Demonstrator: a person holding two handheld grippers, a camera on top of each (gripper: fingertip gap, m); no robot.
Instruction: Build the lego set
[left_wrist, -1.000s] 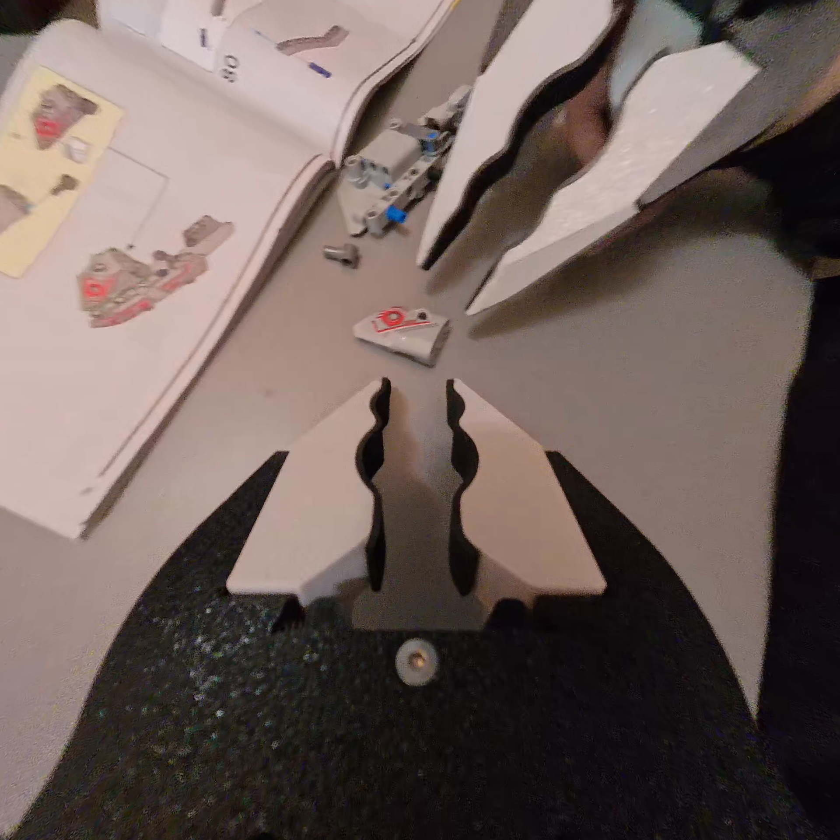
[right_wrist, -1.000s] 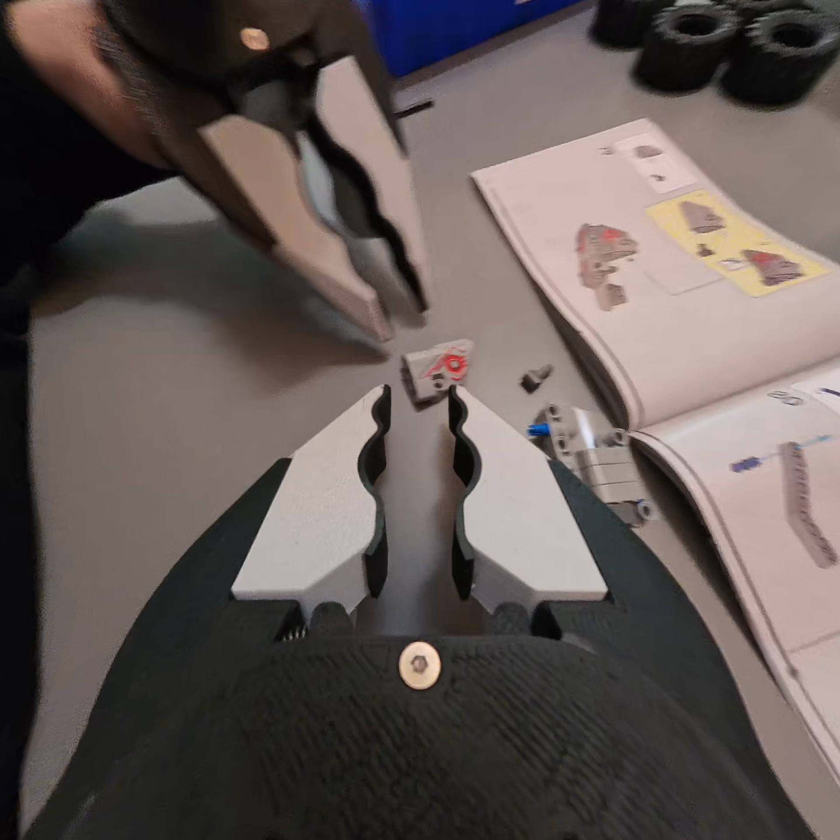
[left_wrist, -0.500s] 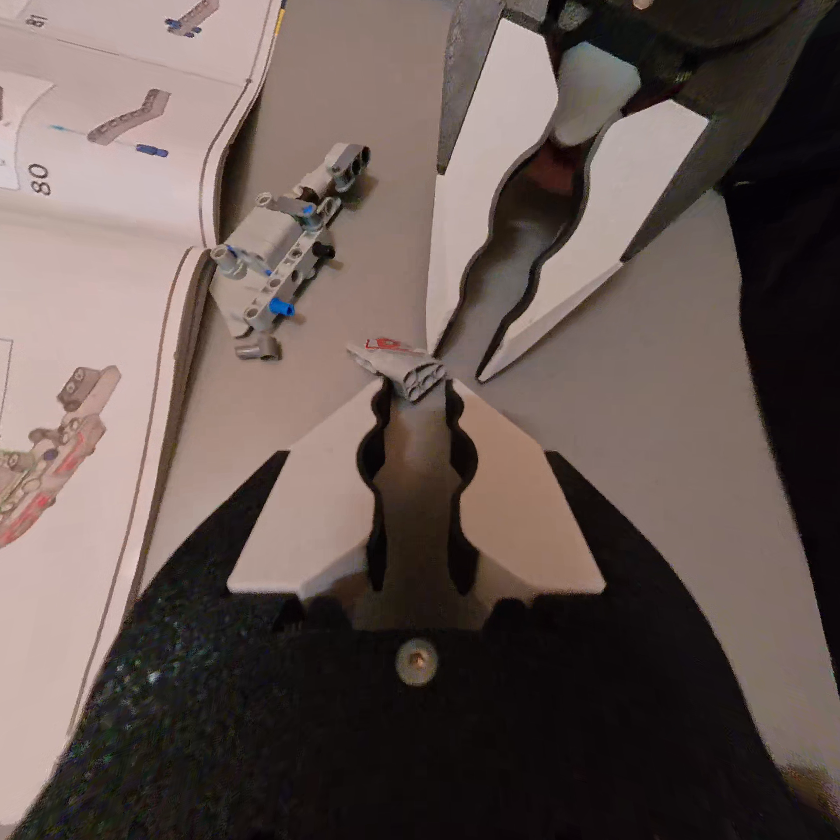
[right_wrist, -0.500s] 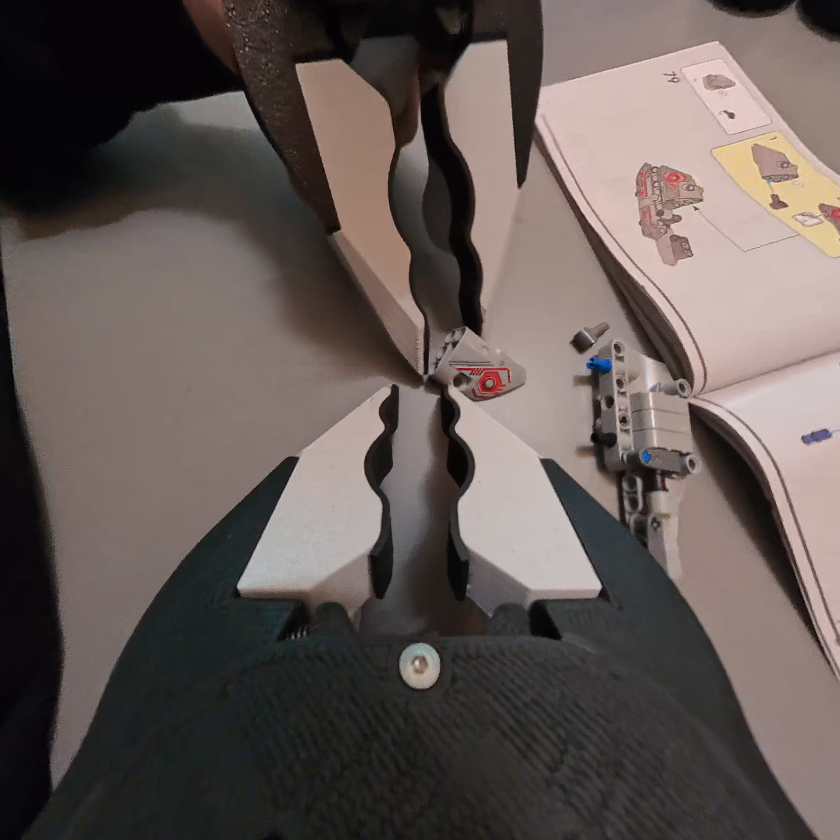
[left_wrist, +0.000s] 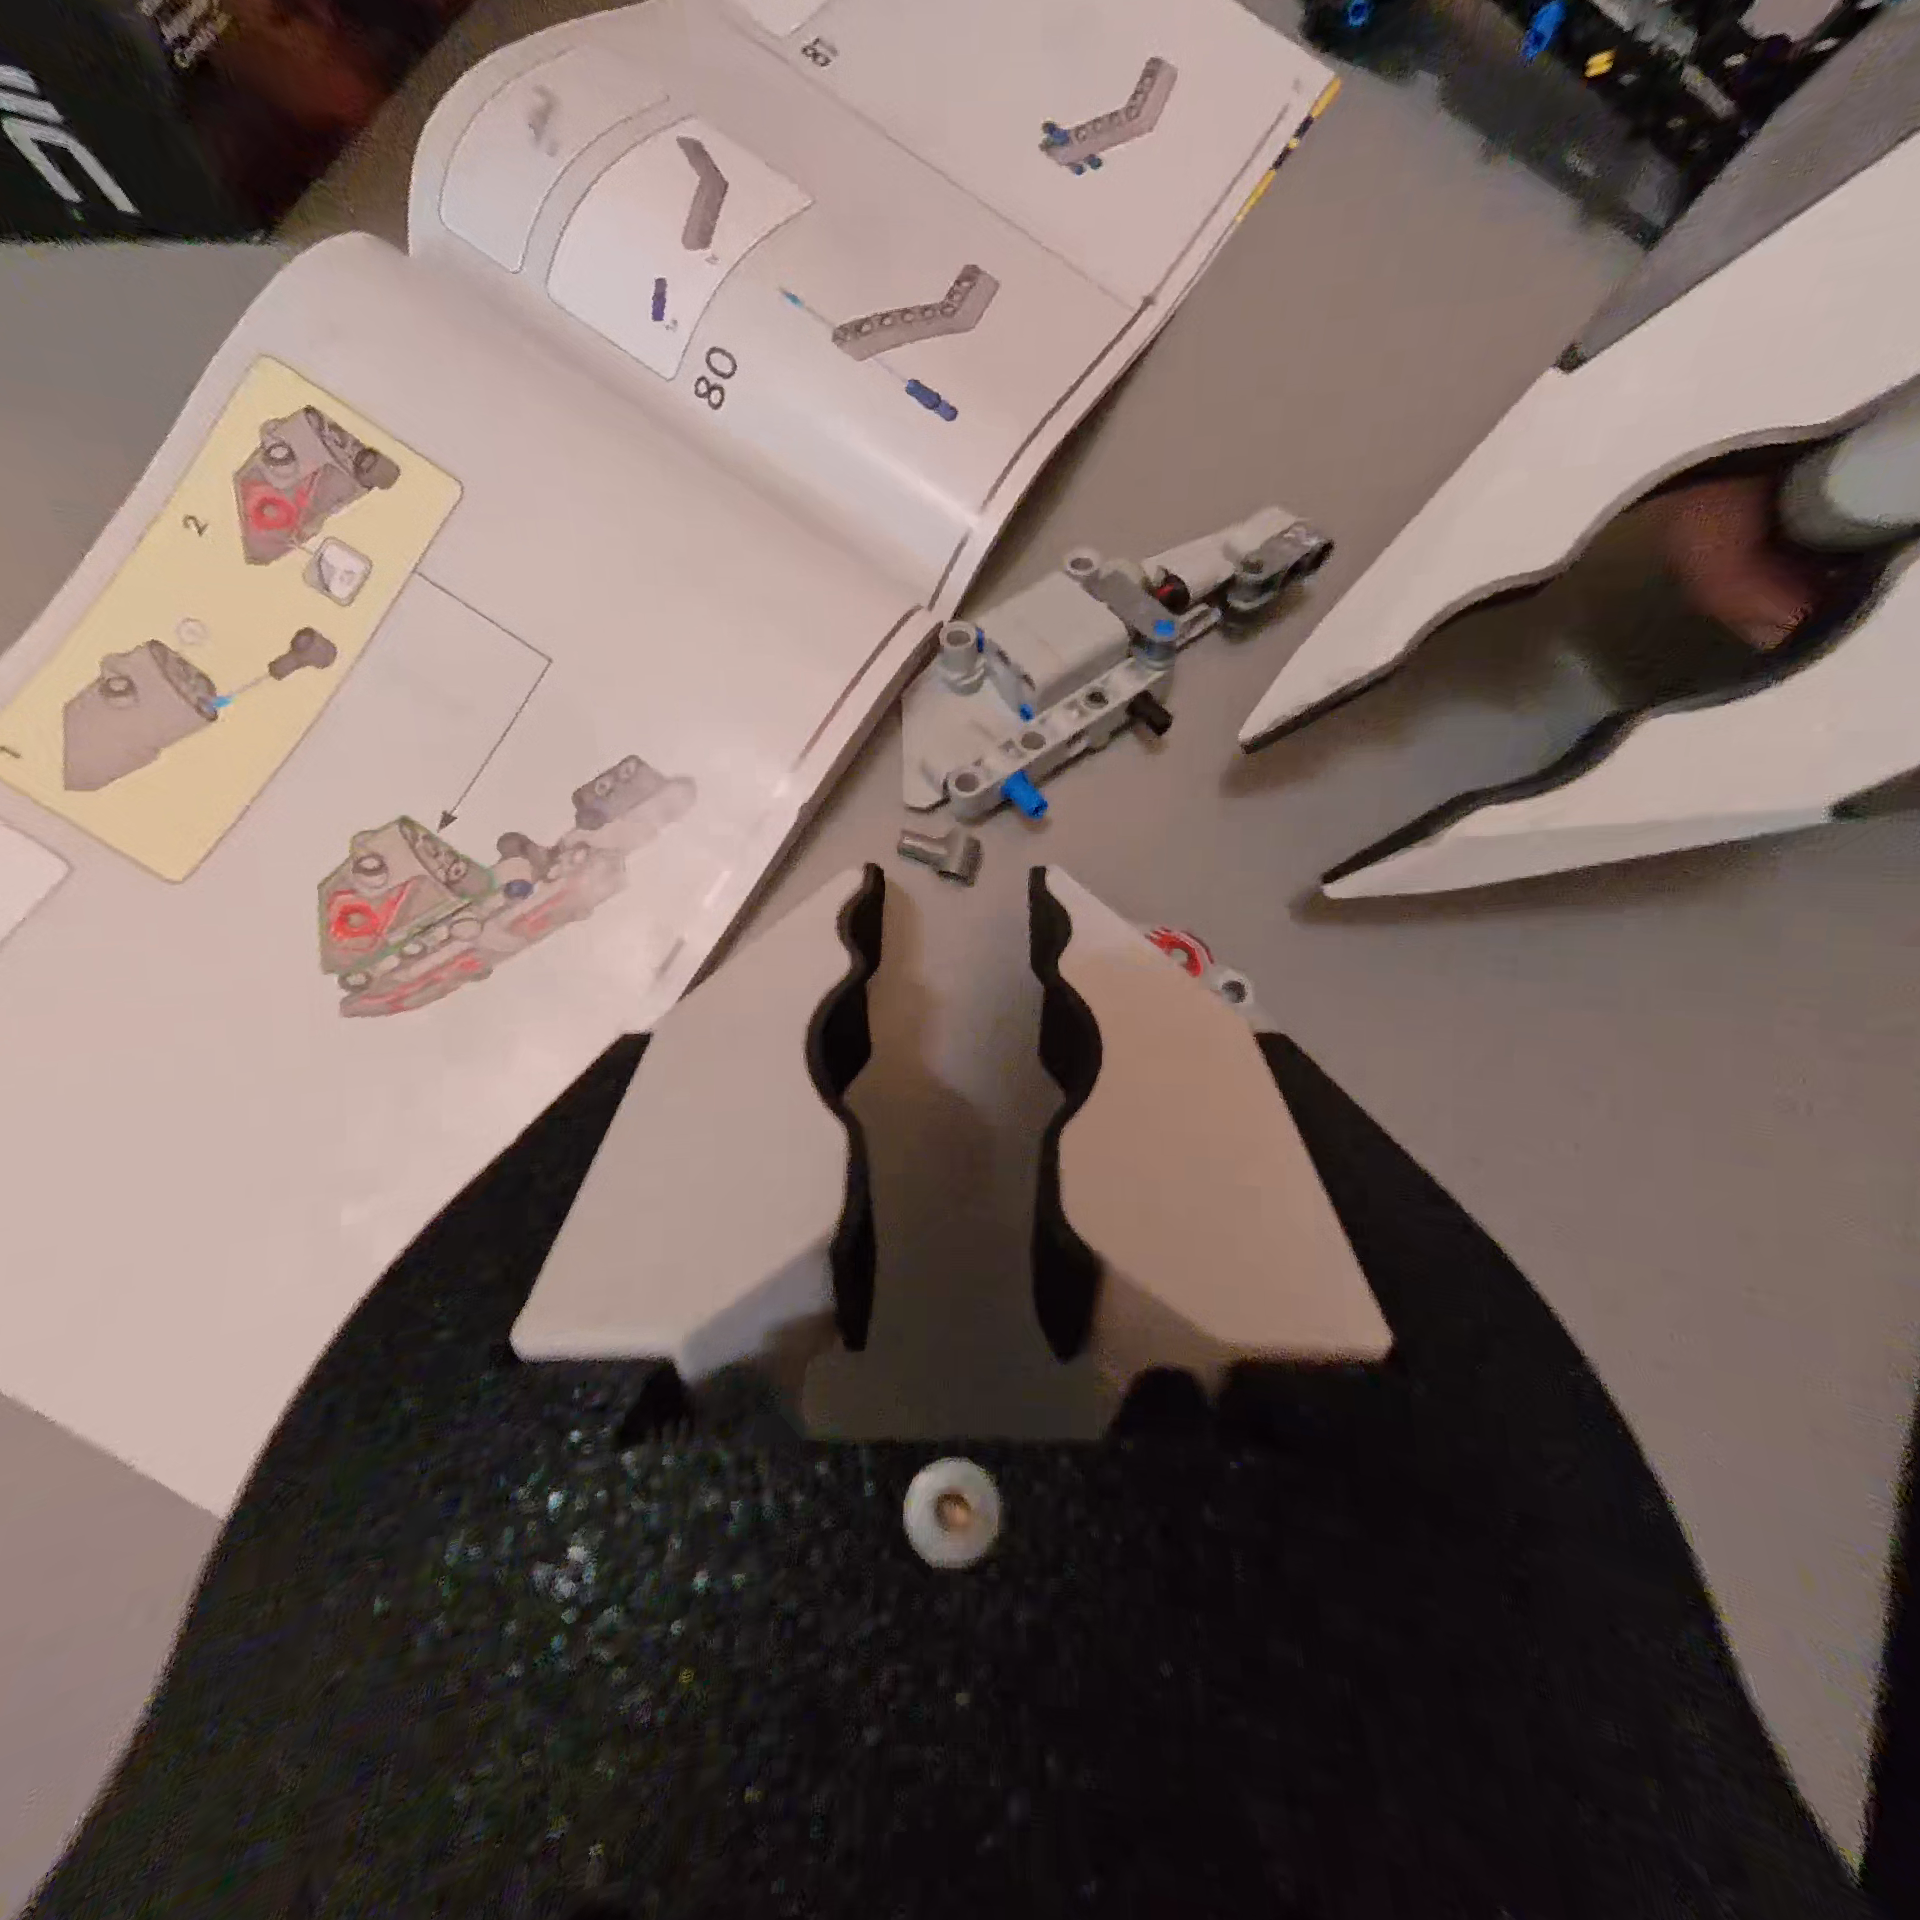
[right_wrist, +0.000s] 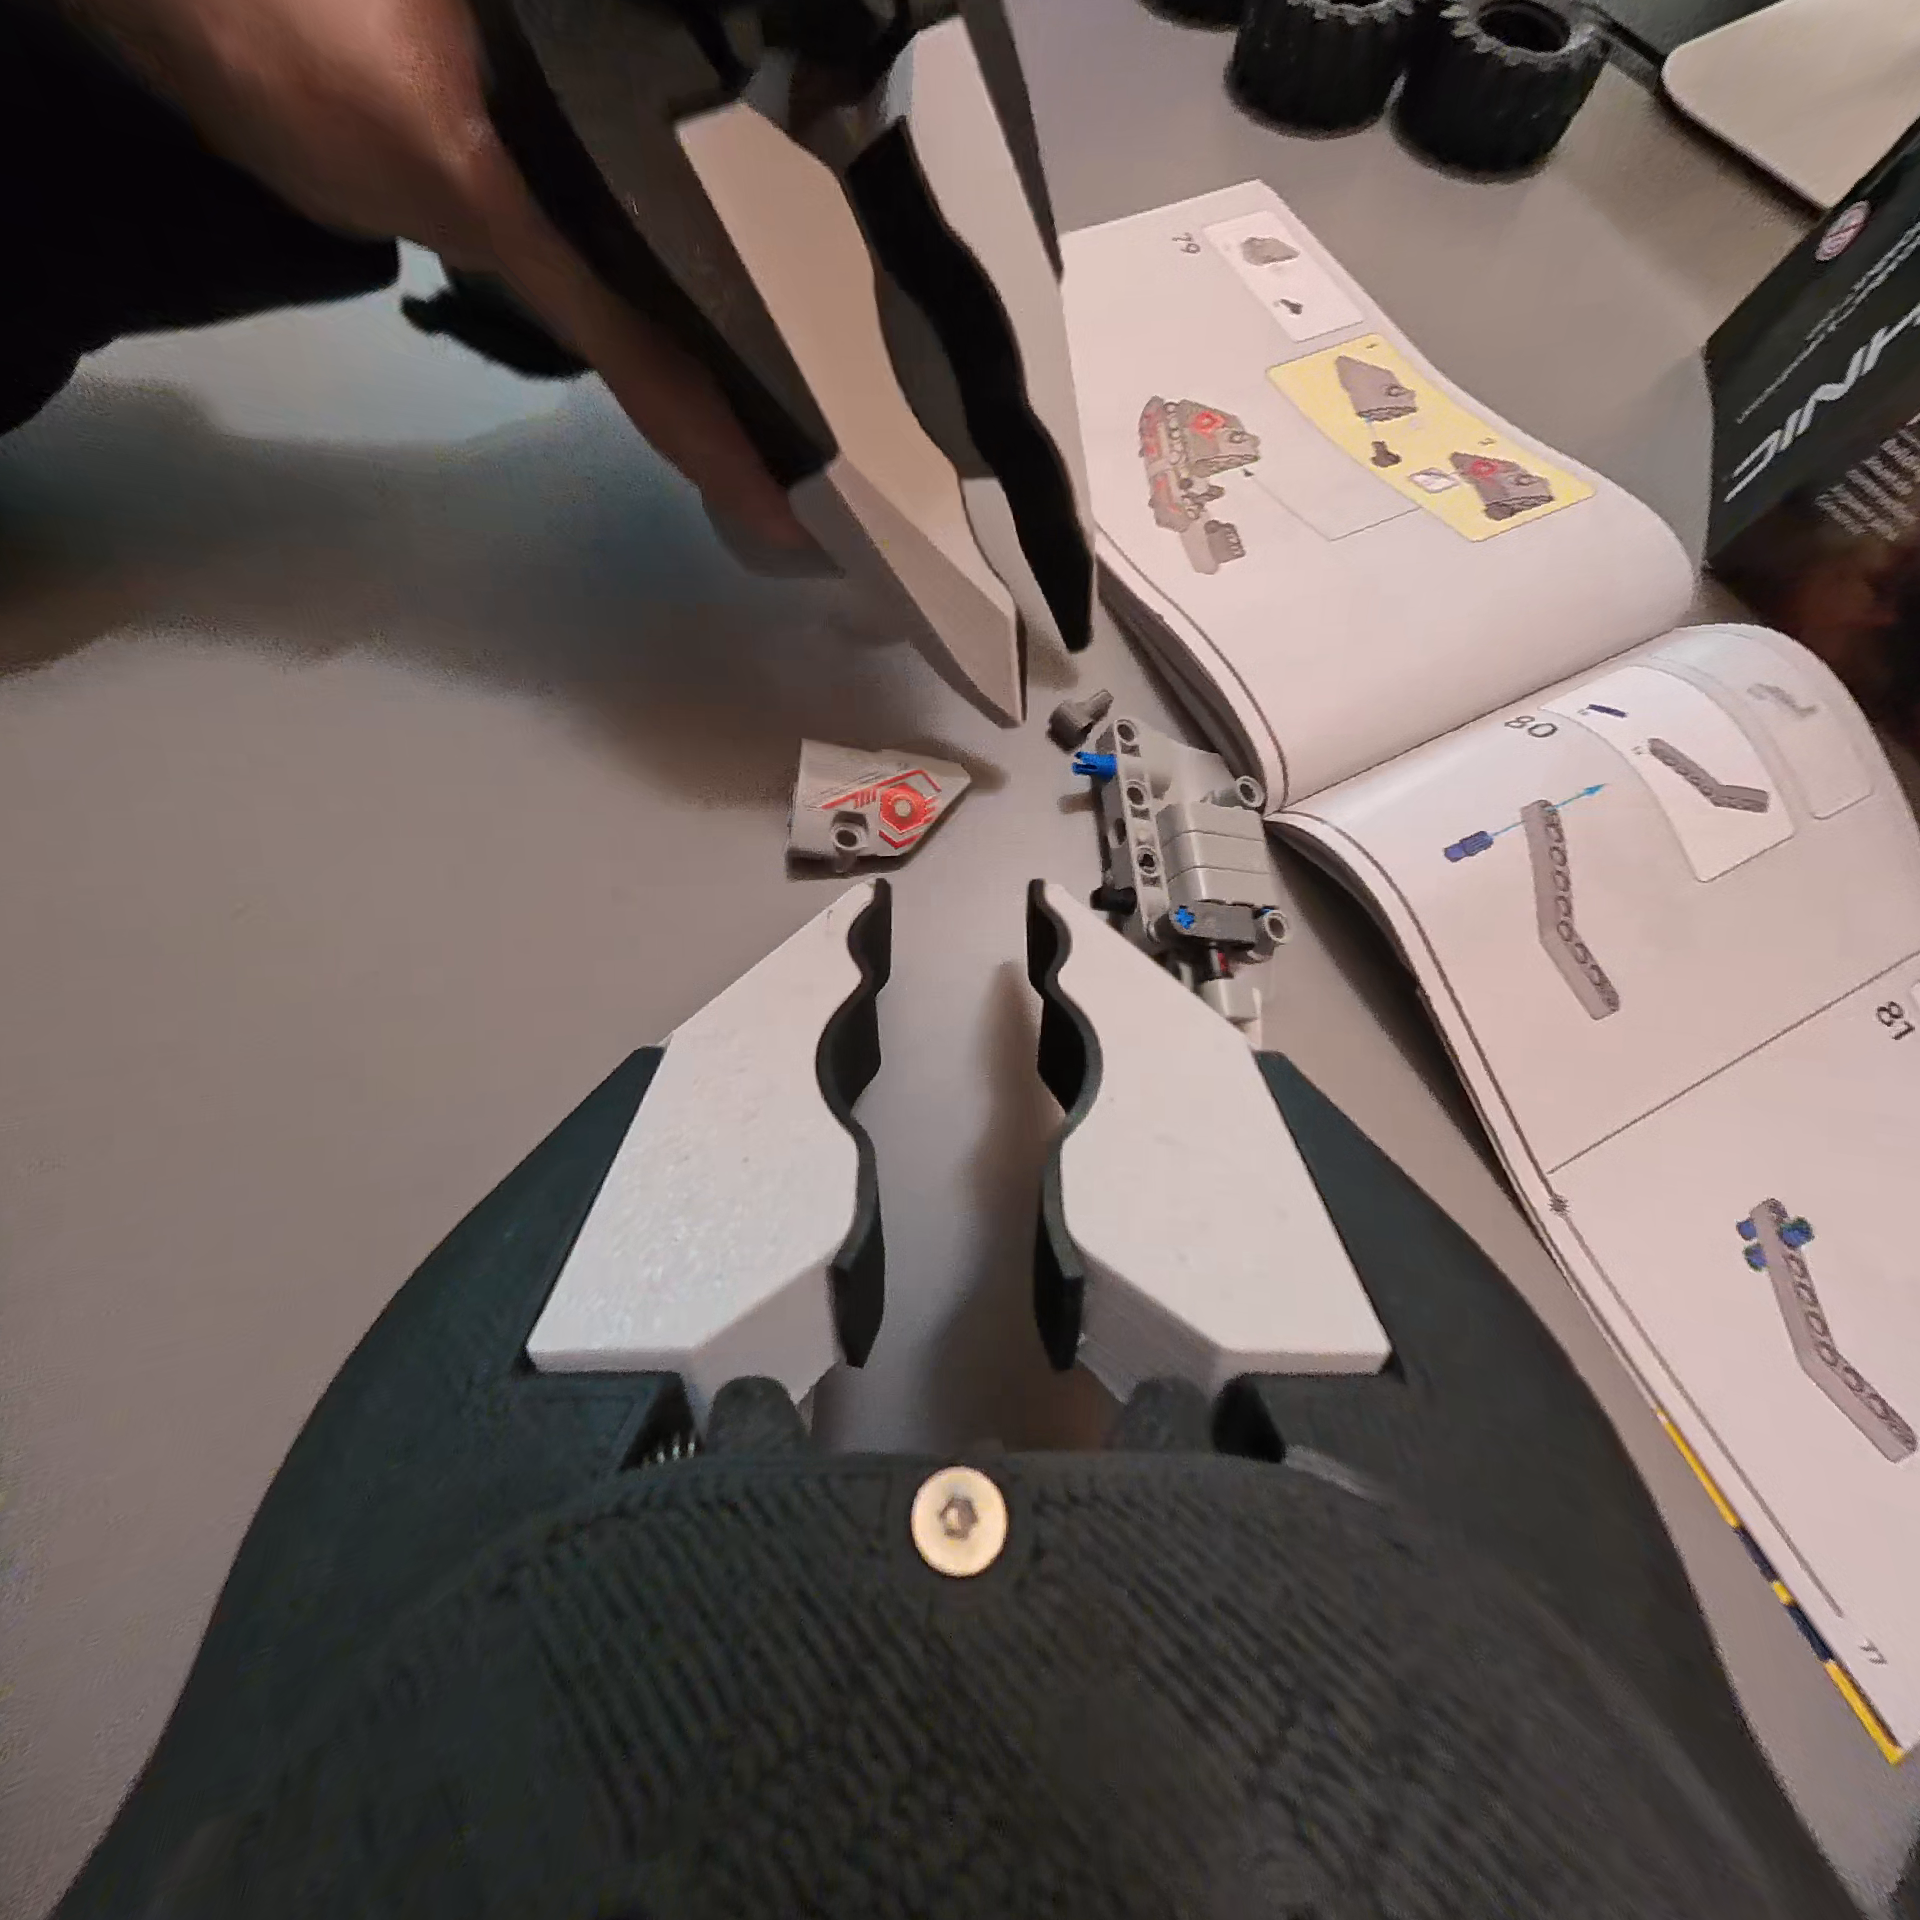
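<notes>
A grey wedge panel with a red sticker (right_wrist: 878, 816) lies flat on the grey table, just beyond my right gripper (right_wrist: 958, 894), which is open and empty. In the left wrist view the panel (left_wrist: 1195, 961) peeks out beside my right finger. A small dark grey pin connector (left_wrist: 940, 854) lies right at the tips of my left gripper (left_wrist: 956, 883), which is open and empty. A grey beam assembly with blue pins (left_wrist: 1070, 665) lies just past it. The left gripper (right_wrist: 1044, 670) shows from the right wrist view above the pin (right_wrist: 1078, 717).
An open instruction booklet (left_wrist: 520, 623) lies left of the parts, also in the right wrist view (right_wrist: 1455, 727). Black tyres (right_wrist: 1403, 73) and a black box (right_wrist: 1818, 364) stand at the far right. The right gripper (left_wrist: 1558, 644) shows at the right of the left wrist view.
The left gripper has left the wedge panel and moved to the small pin. The panel, tilted at its tips before, now lies flat with the sticker up. The right gripper has drawn back a little.
</notes>
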